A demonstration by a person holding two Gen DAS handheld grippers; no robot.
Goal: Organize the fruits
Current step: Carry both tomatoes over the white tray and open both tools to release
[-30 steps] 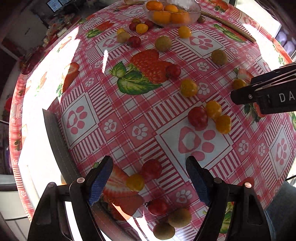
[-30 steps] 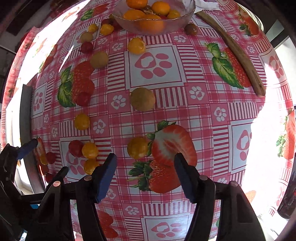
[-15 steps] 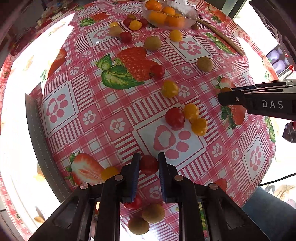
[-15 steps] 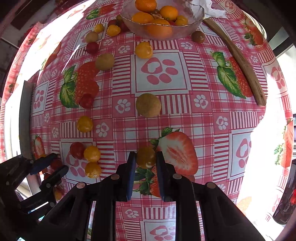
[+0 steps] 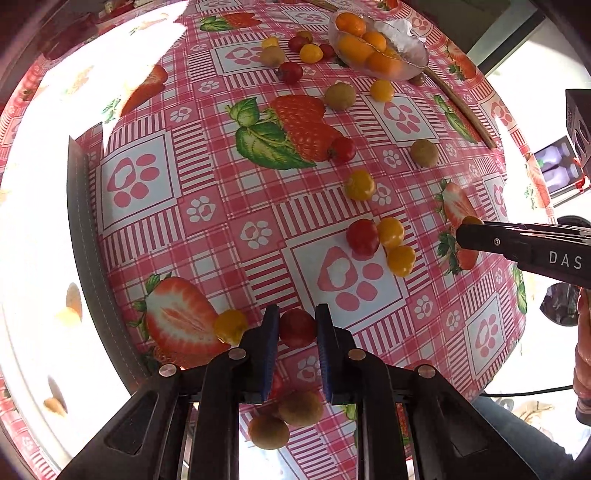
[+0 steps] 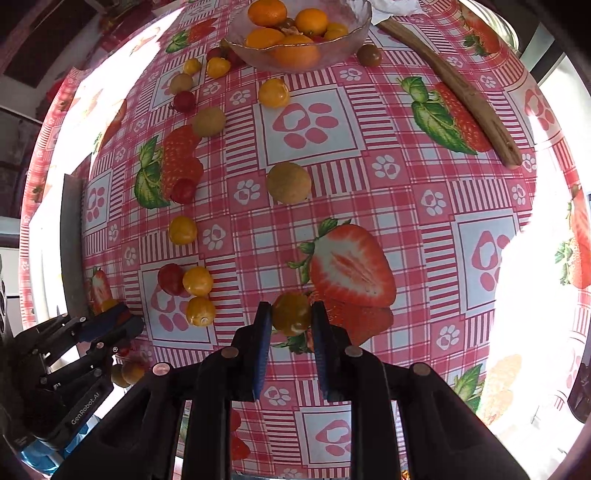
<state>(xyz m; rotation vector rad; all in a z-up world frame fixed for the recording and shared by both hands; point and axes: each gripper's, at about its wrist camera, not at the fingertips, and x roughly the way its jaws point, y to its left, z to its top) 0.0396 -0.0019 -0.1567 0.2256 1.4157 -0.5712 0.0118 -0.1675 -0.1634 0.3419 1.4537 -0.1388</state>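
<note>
The left gripper is clamped on a red tomato, with a yellow tomato just to its left. The right gripper pinches a yellow-orange fruit above a printed strawberry. Both hang over the surface, a round top under a pink checked cloth of paw prints and strawberries. Ahead of the right gripper sits a brown round fruit; farther off stands the glass bowl of oranges, a wooden stick to its right. Bright sunlight washes the rim.

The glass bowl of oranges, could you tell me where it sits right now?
The glass bowl sits at the table's far edge, top centre of the right wrist view, a dark fruit beside it.
</note>
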